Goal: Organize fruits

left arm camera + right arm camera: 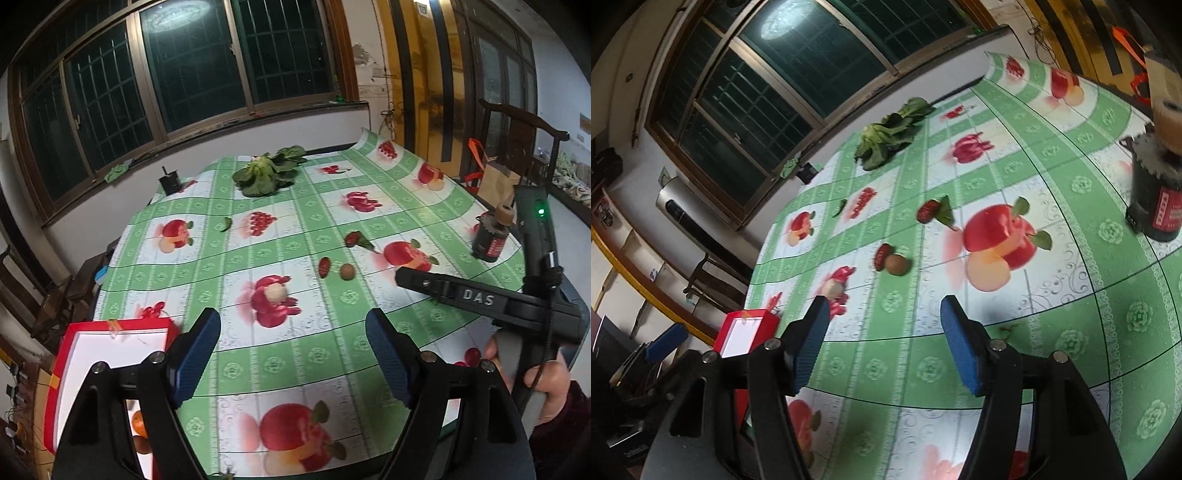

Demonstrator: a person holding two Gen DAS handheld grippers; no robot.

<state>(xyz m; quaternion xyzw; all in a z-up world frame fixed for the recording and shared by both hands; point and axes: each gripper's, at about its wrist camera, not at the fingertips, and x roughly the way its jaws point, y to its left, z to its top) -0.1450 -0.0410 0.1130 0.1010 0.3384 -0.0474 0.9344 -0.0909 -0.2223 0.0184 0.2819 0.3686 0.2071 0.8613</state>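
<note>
Loose fruit lies mid-table: a small brown round fruit [347,272] [897,264] touching a red oblong fruit [324,266] [882,256], a red fruit with a leaf [354,239] [929,211] farther back, and a pale round fruit [276,293] [833,287] to the left. A red box [110,354] [746,332] with a white inside stands at the near left; an orange fruit [138,421] shows in it behind my left finger. My left gripper [293,354] is open and holds nothing, short of the fruit. My right gripper [886,343] [406,275] is open too, held by a hand [546,384].
A green checked tablecloth [295,362] with printed fruit covers the table. Leafy greens [269,173] [890,133] lie at the back, beside a small black object [169,181]. A dark jar with a cork [493,236] [1160,192] stands at the right. Windows and a wall lie behind.
</note>
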